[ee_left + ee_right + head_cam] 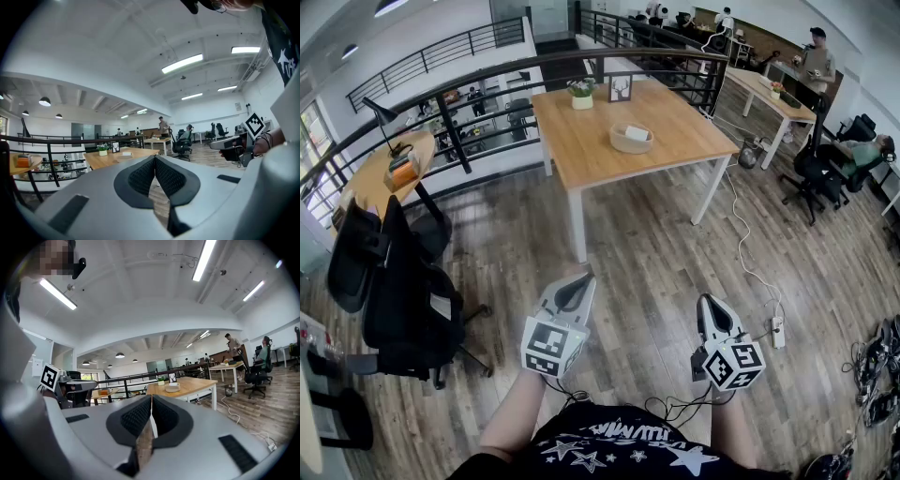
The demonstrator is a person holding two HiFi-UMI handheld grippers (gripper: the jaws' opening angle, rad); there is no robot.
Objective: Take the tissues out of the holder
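Note:
A round light-coloured holder [631, 139] with white tissues in it sits on the wooden table [581, 145] across the room. The left gripper view shows the holder [123, 154] far off, and the right gripper view shows this holder [172, 387] too. Both grippers are held low near the person's body, well short of the table. My left gripper [577, 279] is shut with nothing between its jaws [154, 158]. My right gripper [710, 302] is also shut and empty [151, 397]. Both point toward the table.
A potted plant [581, 94] and a picture frame [621, 89] stand at the table's far edge. Black office chairs [403, 291] crowd the left. A railing [469, 103] runs behind the table. A cable and power strip [777, 331] lie on the wooden floor at right. People are at far desks [816, 61].

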